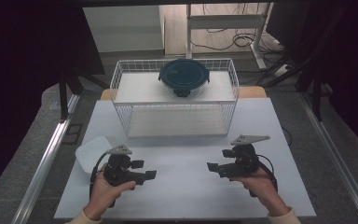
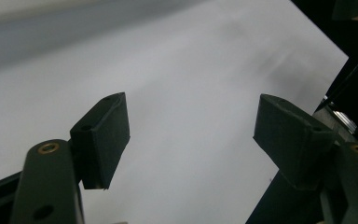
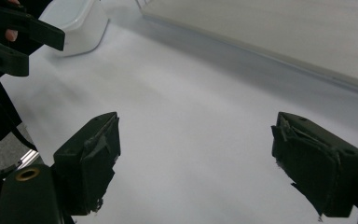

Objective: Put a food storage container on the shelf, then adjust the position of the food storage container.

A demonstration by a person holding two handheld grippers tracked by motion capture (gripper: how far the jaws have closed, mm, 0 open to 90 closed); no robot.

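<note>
A white wire rack (image 1: 175, 98) stands at the back of the white table (image 1: 182, 191). On its upper shelf sits a round glass container with a dark blue clip lid (image 1: 184, 77). A white rectangular tub (image 1: 91, 151) lies at the left, and its corner (image 3: 77, 23) appears in the right gripper view. My left gripper (image 1: 144, 169) is held low over the table near the tub, open and empty, pointing right. My right gripper (image 1: 219, 160) faces it from the right, also open with nothing between its jaws. In the gripper views, the left gripper (image 2: 191, 135) and right gripper (image 3: 196, 158) hover over bare tabletop.
The rack's lower shelf (image 1: 177, 122) holds nothing. A metal rail (image 1: 46, 158) runs along the left of the table and another (image 1: 335, 158) along the right. Table legs and cables (image 1: 242, 39) lie on the floor behind.
</note>
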